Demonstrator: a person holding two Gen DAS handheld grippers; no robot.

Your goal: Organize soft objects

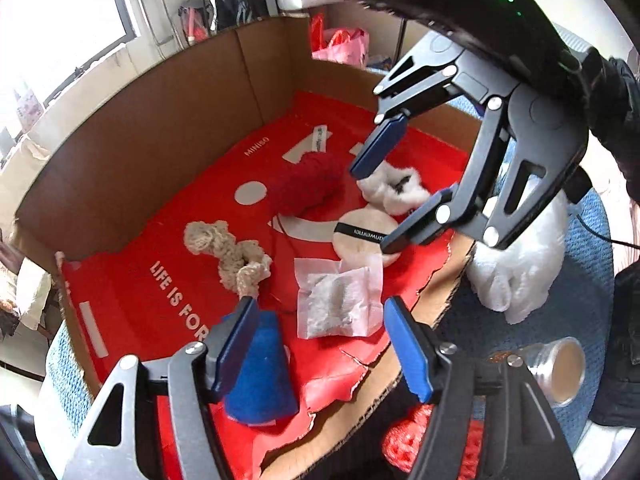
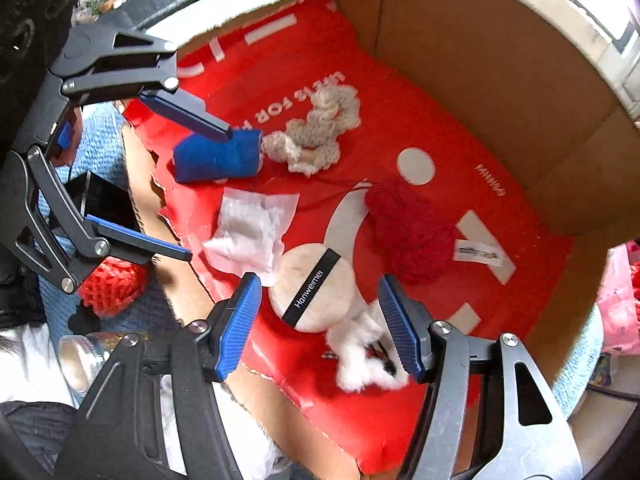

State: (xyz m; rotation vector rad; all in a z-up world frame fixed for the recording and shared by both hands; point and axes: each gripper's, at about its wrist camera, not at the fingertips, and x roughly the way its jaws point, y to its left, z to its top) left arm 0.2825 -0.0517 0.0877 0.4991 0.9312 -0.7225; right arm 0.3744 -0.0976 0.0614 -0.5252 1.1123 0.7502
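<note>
The left gripper has its jaws spread wide and empty — a blue cloth roll lies against one pad, low in the frame. The right gripper is likewise wide open, holding nothing, with the round powder puff and a white fluffy piece between its jaws. Farther out on the red sheet in the cardboard box: a gauze packet, cream knitted piece, red yarn ball.

Bright daylight floods in from a blown-out window. Fisheye distortion bends the edges; the frame corners blur.
</note>
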